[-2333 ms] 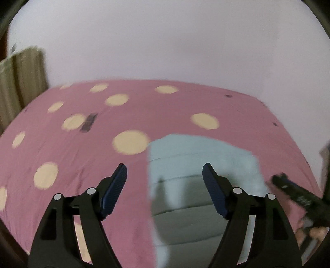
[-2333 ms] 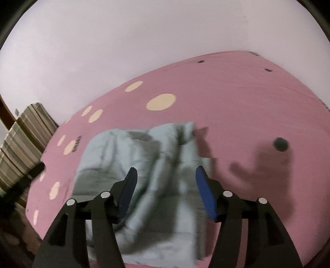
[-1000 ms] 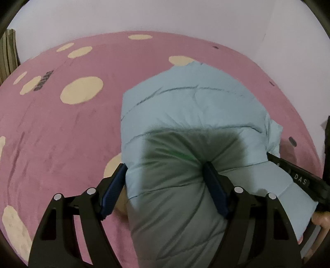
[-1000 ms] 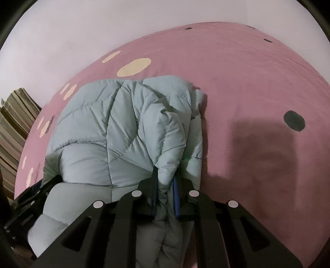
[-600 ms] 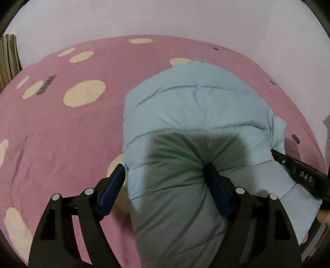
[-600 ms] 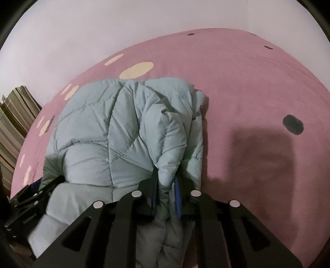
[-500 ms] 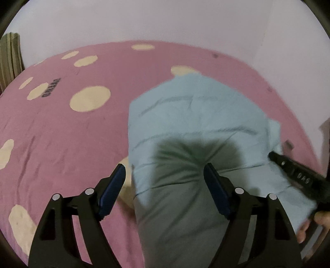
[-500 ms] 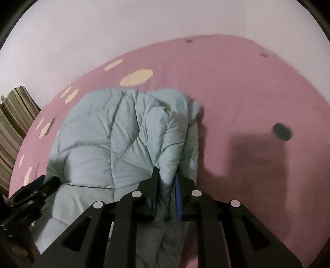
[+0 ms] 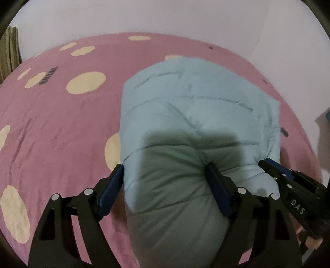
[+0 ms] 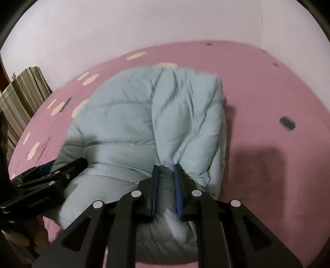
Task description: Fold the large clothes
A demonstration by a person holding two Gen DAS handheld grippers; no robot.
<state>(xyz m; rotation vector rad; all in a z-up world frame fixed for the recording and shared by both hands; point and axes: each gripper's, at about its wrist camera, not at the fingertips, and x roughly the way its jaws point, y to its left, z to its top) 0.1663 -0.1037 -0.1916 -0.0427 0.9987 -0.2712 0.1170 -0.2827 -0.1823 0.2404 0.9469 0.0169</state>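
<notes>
- Left wrist view: a puffy pale-blue quilted jacket lies bunched on a pink bedspread patterned with cream dots.
- The left gripper has its blue-padded jaws spread wide, one on each side of a thick roll of the jacket's near end. Both pads touch the fabric, but the jaws are not closed.
- At the lower right edge of the same view, the right gripper reaches into the jacket's right side. A pale wall rises behind the bed, and a striped fabric shows at the far left.
- Right wrist view: the right gripper is clenched on a gathered fold of the jacket, with the fabric pinched between its two blue pads.
- The jacket sits mounded on the bedspread, rising away from the jaws.
- The left gripper enters at the lower left, against the jacket's near-left edge. Stacked striped fabric stands at the left beside the bed.
</notes>
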